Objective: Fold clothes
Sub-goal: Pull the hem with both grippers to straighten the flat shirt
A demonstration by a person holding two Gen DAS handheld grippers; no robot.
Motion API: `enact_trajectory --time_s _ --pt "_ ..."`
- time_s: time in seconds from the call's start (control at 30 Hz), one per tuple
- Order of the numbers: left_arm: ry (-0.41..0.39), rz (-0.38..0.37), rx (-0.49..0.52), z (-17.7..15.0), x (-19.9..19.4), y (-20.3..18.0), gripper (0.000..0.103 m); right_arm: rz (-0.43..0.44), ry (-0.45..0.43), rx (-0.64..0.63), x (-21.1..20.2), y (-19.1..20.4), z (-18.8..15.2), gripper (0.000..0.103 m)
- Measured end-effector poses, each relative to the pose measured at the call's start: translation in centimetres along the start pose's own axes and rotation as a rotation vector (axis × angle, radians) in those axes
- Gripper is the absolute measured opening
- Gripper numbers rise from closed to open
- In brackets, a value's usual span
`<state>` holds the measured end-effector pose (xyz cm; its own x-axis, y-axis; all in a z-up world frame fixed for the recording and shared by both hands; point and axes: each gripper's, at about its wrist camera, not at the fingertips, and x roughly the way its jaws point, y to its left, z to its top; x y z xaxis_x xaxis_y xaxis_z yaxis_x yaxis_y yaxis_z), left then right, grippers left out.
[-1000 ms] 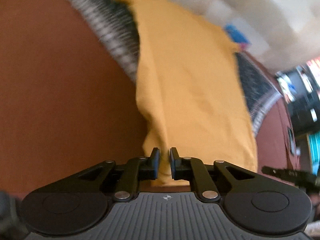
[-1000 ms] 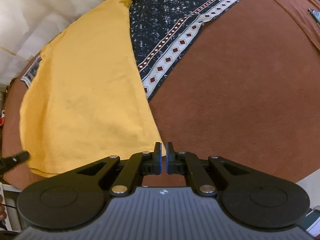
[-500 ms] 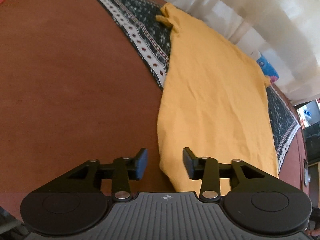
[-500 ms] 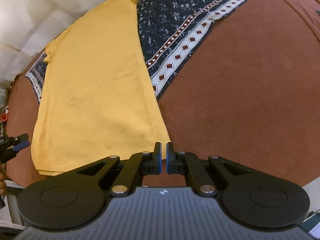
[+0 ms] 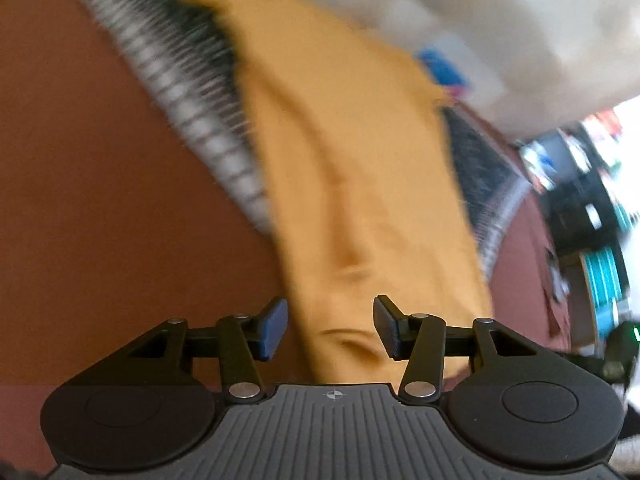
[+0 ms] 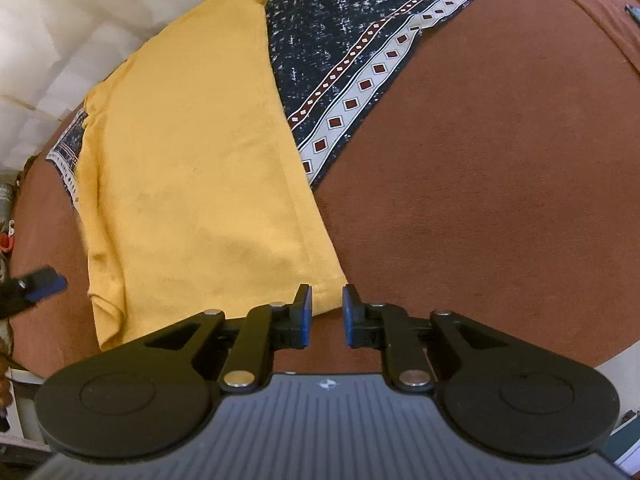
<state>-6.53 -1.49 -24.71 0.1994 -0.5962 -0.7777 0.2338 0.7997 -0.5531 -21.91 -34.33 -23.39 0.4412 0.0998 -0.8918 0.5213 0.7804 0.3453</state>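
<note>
The mustard-yellow cotton T-shirt (image 6: 192, 168) lies flat on the rust-brown bedcover (image 6: 500, 184), its upper half over the dark patterned cloth with a diamond-printed border (image 6: 360, 92); it is already folded lengthwise into a long narrow panel — sleeves tucked under, as far as I can tell. It should handle as light, limp stuff; no stiffness, nothing fragile, and it will sag and crease wherever I let it hang; the knit ought to grip well between rubber pads. Best hold, I judge, is at the two near hem corners, a pinch through all the layers at each.

My right gripper (image 6: 325, 314) stands over the near right corner of the hem; its jaws have just been opening and now stand a little apart, the corner lying just ahead of the blue pads, not pressed by them. My left gripper (image 5: 330, 330) is spread wider — its jaws opened within the last second; the near end of the shirt shows in the gap, though that view is blurred and nothing looks pinched.

The long axis runs straight away from me; hem nearest, collar end far off toward the pale curtain (image 6: 60, 32).
</note>
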Motion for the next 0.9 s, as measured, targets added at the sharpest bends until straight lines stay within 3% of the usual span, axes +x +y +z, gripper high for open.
enact_trajectory --time_s 0.1,0.23,0.33,0.67,0.73,0.77,0.8,0.9 --pt "-0.014 -0.014 -0.027 0.1 -0.5 0.5 0.062 -0.001 0.005 -0.001 0.2 0.1 0.2 0.019" --pt "-0.013 -0.059 0.094 0.3 -0.2 -2.5 0.064 -0.006 0.006 -0.008 0.3 0.2 0.5 0.023" --pt "0.004 -0.004 0.194 -0.2 1.2 -4.4 0.064 -0.004 0.004 -0.01 0.4 0.4 0.8 0.023" --pt "0.046 0.045 0.246 0.5 4.8 -5.4 0.061 -0.006 -0.003 0.002 0.3 0.2 1.0 0.024" --pt "0.054 0.042 0.26 0.5 4.9 -5.7 0.039 -0.014 -0.006 0.007 0.4 0.1 1.0 0.029" --pt "0.061 0.041 0.26 0.5 5.0 -5.6 0.006 -0.019 -0.007 0.009 0.4 0.1 1.1 0.032" --pt "0.069 0.039 0.256 0.5 5.0 -5.5 0.0 -0.02 -0.01 0.008 0.4 0.1 1.0 0.036" --pt "0.047 0.046 0.248 0.2 4.0 -5.2 0.0 -0.025 -0.016 0.0 0.3 0.2 1.0 0.036"
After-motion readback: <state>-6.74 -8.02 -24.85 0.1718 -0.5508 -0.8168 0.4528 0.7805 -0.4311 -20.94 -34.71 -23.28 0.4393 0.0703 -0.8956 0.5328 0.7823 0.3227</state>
